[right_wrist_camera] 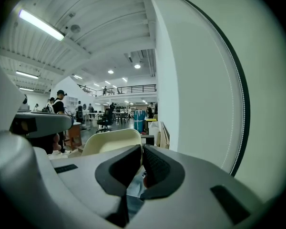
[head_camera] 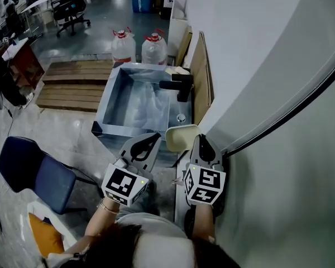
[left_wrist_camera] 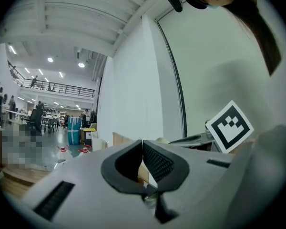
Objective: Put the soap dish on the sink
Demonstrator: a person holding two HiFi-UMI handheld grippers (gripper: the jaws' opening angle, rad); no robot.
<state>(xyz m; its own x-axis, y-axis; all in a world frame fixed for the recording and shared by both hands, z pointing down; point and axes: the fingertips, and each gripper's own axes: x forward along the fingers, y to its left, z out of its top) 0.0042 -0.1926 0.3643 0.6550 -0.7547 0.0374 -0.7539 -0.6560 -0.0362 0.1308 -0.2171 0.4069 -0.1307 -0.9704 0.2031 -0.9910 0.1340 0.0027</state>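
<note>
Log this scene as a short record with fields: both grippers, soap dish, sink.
left hand-held gripper: jaws together, nothing between them
right hand-held gripper: jaws together, seemingly pinching the soap dish rim
soap dish: cream, over the sink's near right corner
sink: metal basin, black faucet on its right side

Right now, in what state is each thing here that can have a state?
soap dish: held at the near right corner of the sink, not yet set down.
left tongs: shut, empty.
right tongs: shut on the rim of the soap dish.
faucet: no water running.
water jugs: upright, capped.
</note>
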